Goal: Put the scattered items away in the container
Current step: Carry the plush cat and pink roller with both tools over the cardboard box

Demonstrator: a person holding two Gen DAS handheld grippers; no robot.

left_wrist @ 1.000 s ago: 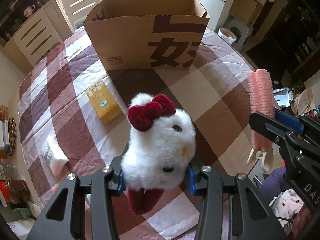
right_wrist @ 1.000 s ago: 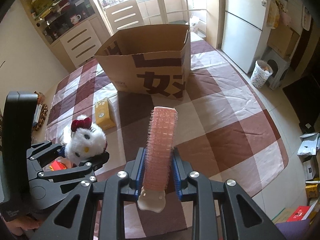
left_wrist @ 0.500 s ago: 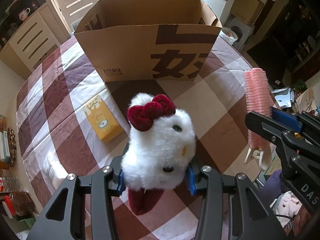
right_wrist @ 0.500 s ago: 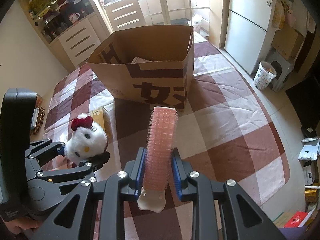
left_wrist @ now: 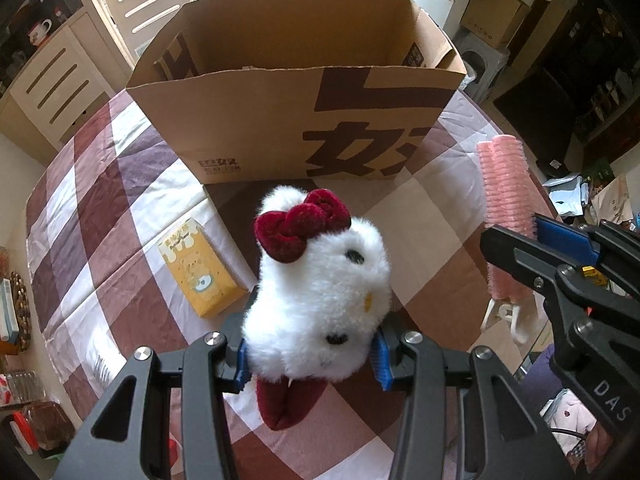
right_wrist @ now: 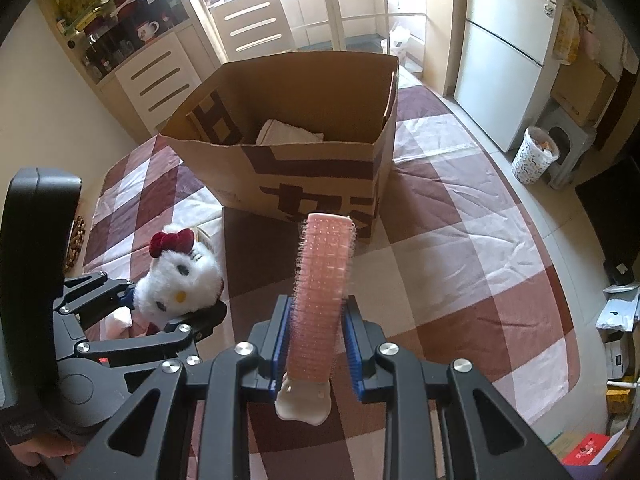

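My left gripper (left_wrist: 312, 354) is shut on a white plush cat with a red bow (left_wrist: 320, 296), held above the checked tablecloth in front of the open cardboard box (left_wrist: 280, 120). My right gripper (right_wrist: 316, 340) is shut on a pink hair roller (right_wrist: 322, 300), held upright to the right of the plush. The plush (right_wrist: 178, 284) and left gripper (right_wrist: 160, 316) show at left in the right wrist view; the roller (left_wrist: 506, 216) and right gripper (left_wrist: 540, 252) show at right in the left wrist view. The box (right_wrist: 320, 184) holds a white item (right_wrist: 288, 132).
A yellow carton (left_wrist: 200, 268) lies on the cloth left of the plush. A white packet (left_wrist: 100, 368) lies near the table's left edge. A white cabinet (right_wrist: 156, 80) and chair stand behind the box. A fridge (right_wrist: 504, 56) and bin (right_wrist: 534, 160) stand at the right.
Both grippers have moved toward the box and risen with their items still held. The box looks nearer and its inside now shows.
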